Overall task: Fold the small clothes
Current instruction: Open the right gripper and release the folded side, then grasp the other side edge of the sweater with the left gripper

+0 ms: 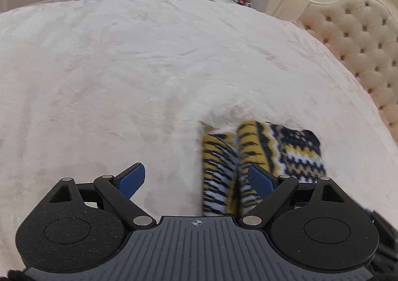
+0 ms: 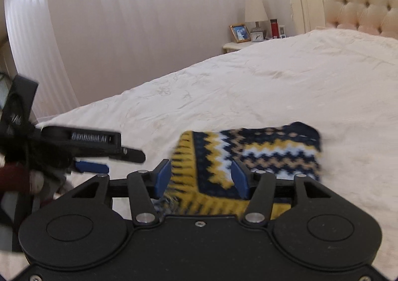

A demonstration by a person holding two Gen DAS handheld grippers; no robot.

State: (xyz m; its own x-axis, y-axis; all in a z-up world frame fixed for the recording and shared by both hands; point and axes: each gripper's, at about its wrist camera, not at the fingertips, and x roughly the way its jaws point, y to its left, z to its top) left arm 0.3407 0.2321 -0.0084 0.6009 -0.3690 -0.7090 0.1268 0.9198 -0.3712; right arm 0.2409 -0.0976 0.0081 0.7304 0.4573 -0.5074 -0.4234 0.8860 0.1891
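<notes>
A knitted garment, patterned in yellow, navy, white and tan, lies folded on the cream bedspread. My left gripper is open wide just left of it. Its right pad is over the knit's near edge and its left pad is over bare bedspread. In the right wrist view the same garment lies in front of and beneath my right gripper. That gripper's blue pads stand apart on either side of the yellow corner without pressing on it. The left gripper shows at the left of this view, held by a hand.
A tufted cream headboard closes the bed's right side. Beyond the far edge, a nightstand carries a photo frame, a clock, a lamp and a red bottle. A pale curtain hangs behind. Bedspread stretches far and left of the garment.
</notes>
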